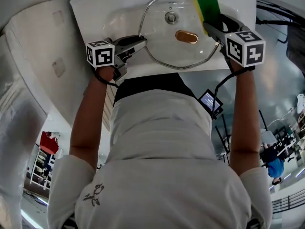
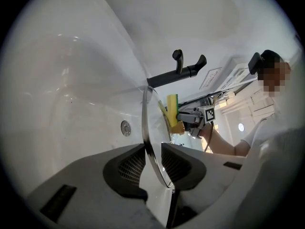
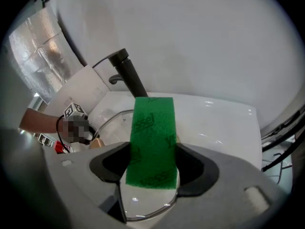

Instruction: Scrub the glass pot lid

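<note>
The glass pot lid (image 1: pixel 164 46), with a metal rim and an amber handle (image 1: pixel 186 36), sits tilted over the white sink (image 1: pixel 95 8). My left gripper (image 1: pixel 143 43) is shut on its left rim. In the left gripper view that rim (image 2: pixel 148 128) runs edge-on between the two pads of the left gripper (image 2: pixel 152 161). My right gripper (image 1: pixel 209 25) is shut on a green and yellow sponge (image 1: pixel 208 6), which stands above the lid's far right edge. In the right gripper view the green face of the sponge (image 3: pixel 152 142) fills the gap between the jaws, over the lid (image 3: pixel 143 209).
A black faucet (image 3: pixel 126 73) rises behind the basin and also shows in the left gripper view (image 2: pixel 176 73). The drain (image 2: pixel 126 128) lies in the basin floor. The person's torso stands close against the sink's near edge (image 1: pixel 157 73).
</note>
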A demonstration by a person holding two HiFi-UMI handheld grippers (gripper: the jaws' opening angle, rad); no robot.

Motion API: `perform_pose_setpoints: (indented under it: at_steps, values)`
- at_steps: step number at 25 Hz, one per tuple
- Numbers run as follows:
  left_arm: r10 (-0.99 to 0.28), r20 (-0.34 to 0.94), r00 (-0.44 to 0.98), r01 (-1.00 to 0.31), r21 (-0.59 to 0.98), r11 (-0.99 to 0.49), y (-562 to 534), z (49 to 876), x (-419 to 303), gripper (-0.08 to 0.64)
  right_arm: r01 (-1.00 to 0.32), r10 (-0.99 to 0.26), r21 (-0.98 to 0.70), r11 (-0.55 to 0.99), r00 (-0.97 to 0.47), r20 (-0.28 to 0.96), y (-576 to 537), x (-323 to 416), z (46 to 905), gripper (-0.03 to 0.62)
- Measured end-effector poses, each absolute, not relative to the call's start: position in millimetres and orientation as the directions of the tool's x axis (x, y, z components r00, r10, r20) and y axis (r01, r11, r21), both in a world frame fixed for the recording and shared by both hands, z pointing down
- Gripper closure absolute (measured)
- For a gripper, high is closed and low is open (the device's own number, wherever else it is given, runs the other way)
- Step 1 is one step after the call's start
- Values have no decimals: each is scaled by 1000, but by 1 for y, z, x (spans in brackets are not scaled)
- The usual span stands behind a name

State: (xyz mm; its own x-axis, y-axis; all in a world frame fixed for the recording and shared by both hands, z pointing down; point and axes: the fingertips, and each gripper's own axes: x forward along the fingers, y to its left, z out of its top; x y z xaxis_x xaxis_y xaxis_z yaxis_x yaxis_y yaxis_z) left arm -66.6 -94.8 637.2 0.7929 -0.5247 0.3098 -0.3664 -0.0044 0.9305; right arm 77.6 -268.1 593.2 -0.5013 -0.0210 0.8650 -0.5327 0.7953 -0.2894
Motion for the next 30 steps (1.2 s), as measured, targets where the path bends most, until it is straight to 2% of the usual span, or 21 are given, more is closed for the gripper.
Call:
perform_pose_setpoints:
  at_steps: [10, 24, 30]
  values:
    - [-516, 288, 807, -327, 945, 15, -95, 634, -65, 468, -485, 35, -268, 833, -437, 899, -268, 68, 603, 296]
    - [-499, 270, 824, -302, 953, 18, -95, 634, -65, 470, -273, 62, -148, 951, -301, 952, -259, 23, 599, 298]
    - [-494, 268, 827, -297, 955, 20, -96, 633, -65, 471, -247, 73, -143, 958, -272, 959, -251, 15, 599, 299]
